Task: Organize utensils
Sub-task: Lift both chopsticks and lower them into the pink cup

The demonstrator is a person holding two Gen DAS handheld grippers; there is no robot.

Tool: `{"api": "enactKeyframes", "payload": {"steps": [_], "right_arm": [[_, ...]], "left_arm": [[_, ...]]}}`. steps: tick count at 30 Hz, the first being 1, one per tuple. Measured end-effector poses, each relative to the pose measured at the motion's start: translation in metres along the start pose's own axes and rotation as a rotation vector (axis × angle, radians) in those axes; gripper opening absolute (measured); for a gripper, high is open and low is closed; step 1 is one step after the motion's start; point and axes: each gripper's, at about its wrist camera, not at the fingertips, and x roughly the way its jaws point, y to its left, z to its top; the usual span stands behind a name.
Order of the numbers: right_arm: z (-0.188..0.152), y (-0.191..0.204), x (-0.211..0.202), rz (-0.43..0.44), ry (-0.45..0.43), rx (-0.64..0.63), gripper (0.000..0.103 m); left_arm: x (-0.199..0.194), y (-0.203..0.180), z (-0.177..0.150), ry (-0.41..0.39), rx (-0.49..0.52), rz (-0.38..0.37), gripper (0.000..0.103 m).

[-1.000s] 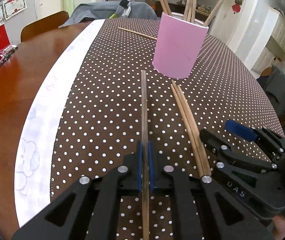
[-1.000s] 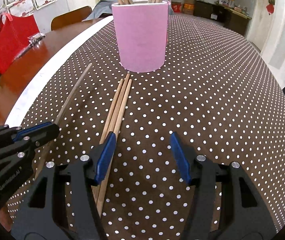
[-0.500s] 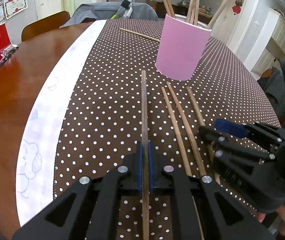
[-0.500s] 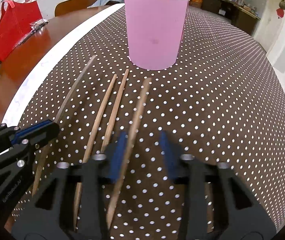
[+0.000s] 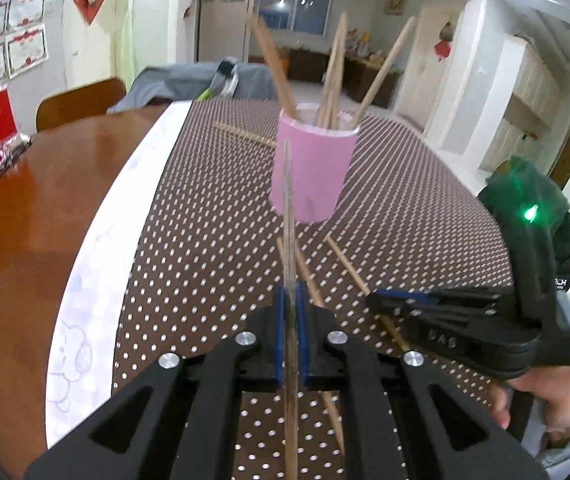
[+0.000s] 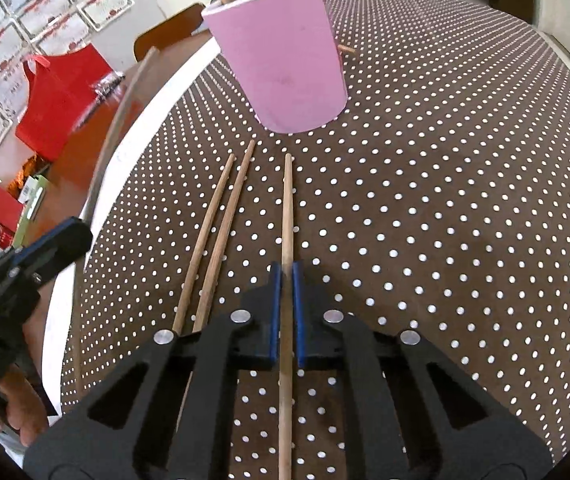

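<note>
Wooden chopsticks are clamped in both jaws, one apiece, near pink cup (image 6: 285, 60).

Wooden surface (image 5: 25, 220) with dotted brown cloth (image 6: 445, 200), red bag (image 6: 61, 96), chair (image 5: 81, 102), wall certificates (image 6: 45, 4), grey garment (image 5: 173, 84).

Left claw (image 5: 290, 336) and right claw (image 6: 285, 312) each clamped on a chopstick, left one raised, tilted upward
</note>
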Motion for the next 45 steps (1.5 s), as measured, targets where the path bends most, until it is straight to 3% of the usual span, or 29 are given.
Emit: {"api": "enactKeyframes", "payload": {"steps": [13,17,23,28,38,45], "right_arm": [[-0.002,0.001,-0.092,0.129,-0.326,-0.038,0.006],[0.014,0.007,-0.106,0.157,-0.388,-0.048,0.006],[0.037,0.006,-0.138,0.182,-0.5,-0.063,0.006],[0.059,0.006,-0.149,0.174,-0.575,-0.075,0.006],[0.1,0.015,-0.158,0.157,-0.689,-0.115,0.006],[0.123,0.017,-0.147,0.155,-0.74,-0.121,0.006]], "left_arm": [[-0.033,-0.027,0.021,-0.195,0.032,-0.097,0.006],[-0.042,-0.035,0.038,-0.256,0.056,-0.164,0.006],[-0.05,-0.04,0.068,-0.373,0.085,-0.205,0.006],[-0.047,-0.04,0.094,-0.492,0.064,-0.233,0.006],[-0.024,-0.027,0.139,-0.648,-0.044,-0.244,0.006],[-0.005,-0.025,0.151,-0.774,-0.063,-0.204,0.006]]}}
